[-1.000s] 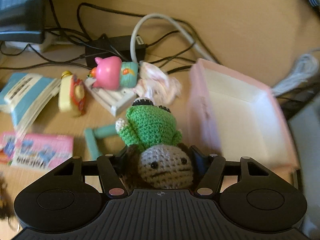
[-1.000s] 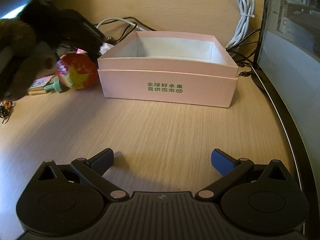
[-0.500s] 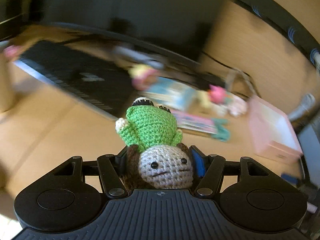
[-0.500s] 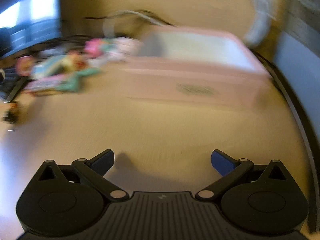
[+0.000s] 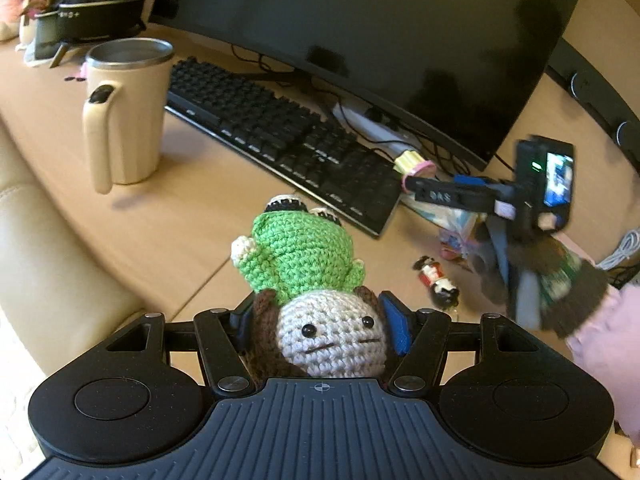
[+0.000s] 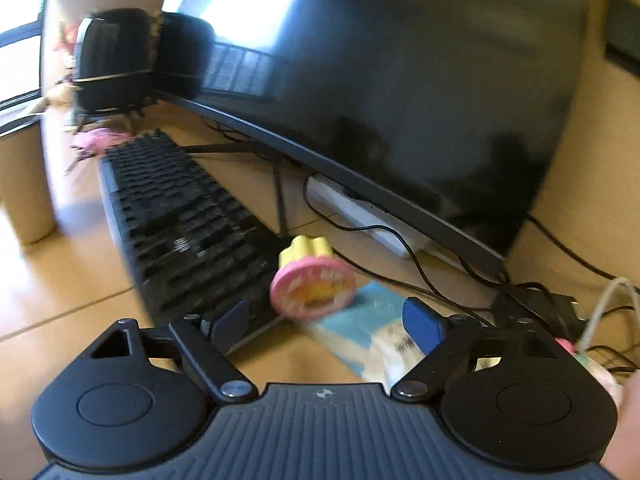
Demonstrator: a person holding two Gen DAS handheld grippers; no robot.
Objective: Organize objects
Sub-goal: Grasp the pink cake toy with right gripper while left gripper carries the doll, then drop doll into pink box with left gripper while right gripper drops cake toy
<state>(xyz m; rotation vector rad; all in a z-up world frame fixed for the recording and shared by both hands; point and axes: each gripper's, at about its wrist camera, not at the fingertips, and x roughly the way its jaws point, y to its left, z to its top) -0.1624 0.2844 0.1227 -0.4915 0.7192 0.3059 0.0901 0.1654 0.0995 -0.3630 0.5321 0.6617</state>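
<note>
My left gripper (image 5: 326,318) is shut on a crocheted doll (image 5: 304,276) with a grey face, brown hair and a green body, held above the desk. My right gripper (image 6: 326,322) is open and empty, and it also shows in the left wrist view (image 5: 460,194) at the right. A pink and yellow toy (image 6: 312,286) sits just ahead of the right gripper, between the blue fingertips (image 6: 424,322), next to the keyboard's end. A small red and black figurine (image 5: 438,286) lies on the desk.
A black keyboard (image 5: 280,140) lies in front of a dark monitor (image 5: 400,40). A cream mug (image 5: 124,108) stands at the left. A blue and white packet (image 6: 372,338) lies under the right gripper. Cables (image 6: 560,312) run at the right. A black speaker (image 6: 112,60) stands far left.
Both grippers have swung left, away from the pink box, which is out of view now. The left still holds the doll. The right has come up to the pink and yellow toy.
</note>
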